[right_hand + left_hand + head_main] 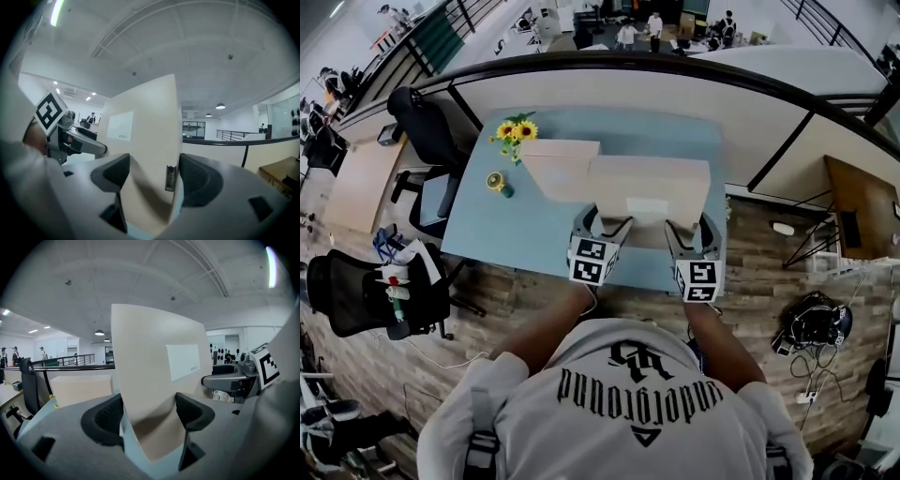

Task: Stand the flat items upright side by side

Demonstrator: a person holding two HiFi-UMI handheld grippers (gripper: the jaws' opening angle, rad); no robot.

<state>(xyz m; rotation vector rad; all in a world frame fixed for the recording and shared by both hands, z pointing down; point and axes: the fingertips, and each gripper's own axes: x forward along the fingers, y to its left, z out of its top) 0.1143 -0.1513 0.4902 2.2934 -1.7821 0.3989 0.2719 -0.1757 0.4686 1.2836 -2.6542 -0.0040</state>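
the step in hand looked like the placing of a second item. the flat box (652, 187) was held by both tools just to the right of the standing box (558, 159) and a little nearer the person. its left end overlapped the standing box's right end in the head view. whether the two touched could not be told. the standing box was already upright on the blue bench (511, 234), with a bunch of sunflowers (516, 131) just to its left.

the left gripper (602, 223) had its fingers (105, 420) clamped on the flat box's near left corner, the cardboard filling the gap between them. the right gripper (690, 230) gripped the near right corner the same way, its fingers (199, 180) pressed against the box's edge. the box's broad face, with a white label (647, 207), was turned up toward the person, so the box seemed tilted rather than fully upright. no view showed whether its lower edge had met the bench.

judging by this, one item was done and this one was partway. the next move would call for bringing the flat box square to the standing box, faces parallel and ends level. its lower edge would then need setting down close beside the standing box. both grips should let go only once it stood steady, since a thin box could easily tip.
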